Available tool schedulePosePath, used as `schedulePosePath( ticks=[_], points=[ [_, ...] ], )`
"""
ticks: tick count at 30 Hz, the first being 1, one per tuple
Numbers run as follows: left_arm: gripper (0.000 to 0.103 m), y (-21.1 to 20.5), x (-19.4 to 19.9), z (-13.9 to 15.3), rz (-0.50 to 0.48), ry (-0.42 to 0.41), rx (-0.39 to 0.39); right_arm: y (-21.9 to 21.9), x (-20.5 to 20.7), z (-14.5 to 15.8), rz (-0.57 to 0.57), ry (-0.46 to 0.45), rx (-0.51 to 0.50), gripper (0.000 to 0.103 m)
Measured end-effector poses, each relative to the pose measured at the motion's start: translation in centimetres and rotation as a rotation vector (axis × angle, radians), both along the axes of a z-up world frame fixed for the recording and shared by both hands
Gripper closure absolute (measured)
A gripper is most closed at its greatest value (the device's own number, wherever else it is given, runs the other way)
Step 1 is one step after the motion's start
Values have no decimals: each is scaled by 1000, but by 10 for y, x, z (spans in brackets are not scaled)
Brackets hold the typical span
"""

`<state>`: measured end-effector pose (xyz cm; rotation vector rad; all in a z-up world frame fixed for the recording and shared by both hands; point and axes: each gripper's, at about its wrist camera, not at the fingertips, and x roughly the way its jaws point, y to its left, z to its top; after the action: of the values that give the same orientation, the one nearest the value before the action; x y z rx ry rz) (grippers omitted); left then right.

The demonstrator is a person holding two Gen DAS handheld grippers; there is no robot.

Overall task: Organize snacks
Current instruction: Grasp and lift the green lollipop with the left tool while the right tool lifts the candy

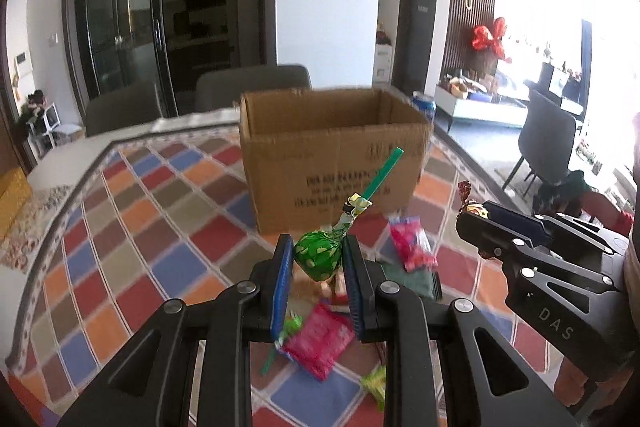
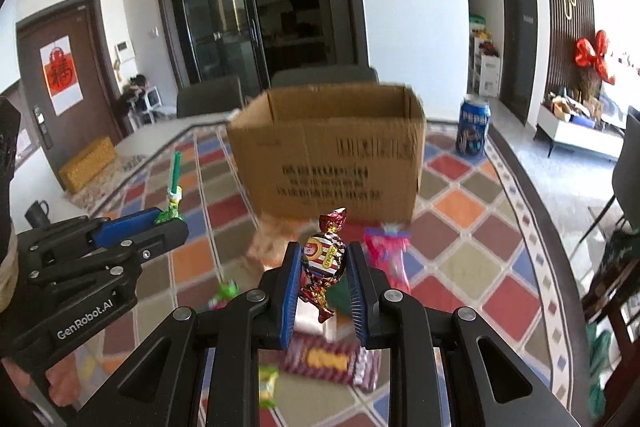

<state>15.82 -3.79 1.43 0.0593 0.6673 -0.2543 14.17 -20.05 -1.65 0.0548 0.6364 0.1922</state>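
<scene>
The left hand-held gripper (image 1: 316,259) is closed on the wrapped head of a green lollipop (image 1: 318,257), its blue pads pressing either side; the stick (image 1: 384,171) slants up and ahead, tipped toward the right hand-held gripper. The right hand-held gripper (image 2: 323,263) is likewise closed on a red-and-gold twist-wrapped candy (image 2: 323,261), held across its middle with the twisted ends standing above and below the pads, so its long axis runs roughly upright. Both hang above the patchwork-clothed bench (image 1: 132,227) with other snacks lying underneath, among them a pink packet (image 1: 320,341) below the left one. What the next move turns on is the open cardboard box (image 1: 336,151): it stands straight ahead of both hand-held grippers and well apart from them, its near wall facing them and its open top higher in each view than the held sweets. Neither seems clearly nearer. I judge each must travel forward and clear that near rim before letting go.
</scene>
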Motion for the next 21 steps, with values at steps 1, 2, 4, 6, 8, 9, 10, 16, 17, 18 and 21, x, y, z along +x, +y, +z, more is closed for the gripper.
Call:
schedulePosePath(
  ticks=[1,2,4,6,8,9,10,16,17,18,21],
  points=[
    [78,1,5,5,-1,-3,-15,1,2,4,1,-14,-1,79],
    [78,1,8,10,0,-7,-24,2,5,8,0,-28,-2,79],
    [78,1,16,19,2,-33,-23,3,12,19,2,-55,3,79],
    [78,1,24,27,1,-48,-25,3,20,26,3,-70,10,79],
    [78,2,35,33,-5,-48,-36,3,28,34,5,-86,14,79],
    [78,2,41,37,-11,-49,-40,3,33,37,1,-90,13,79],
    [78,2,46,40,-10,-53,-37,3,38,41,4,-94,13,79],
    [78,1,79,57,-18,-60,-33,4,67,60,1,-126,1,79],
    [78,1,84,58,-16,-61,-30,5,72,62,3,-129,-4,79],
    [78,1,91,60,-16,-62,-27,6,78,65,-2,-134,-12,79],
    [78,1,112,65,-14,-48,-25,7,94,70,-6,-145,-39,79]
  ],
)
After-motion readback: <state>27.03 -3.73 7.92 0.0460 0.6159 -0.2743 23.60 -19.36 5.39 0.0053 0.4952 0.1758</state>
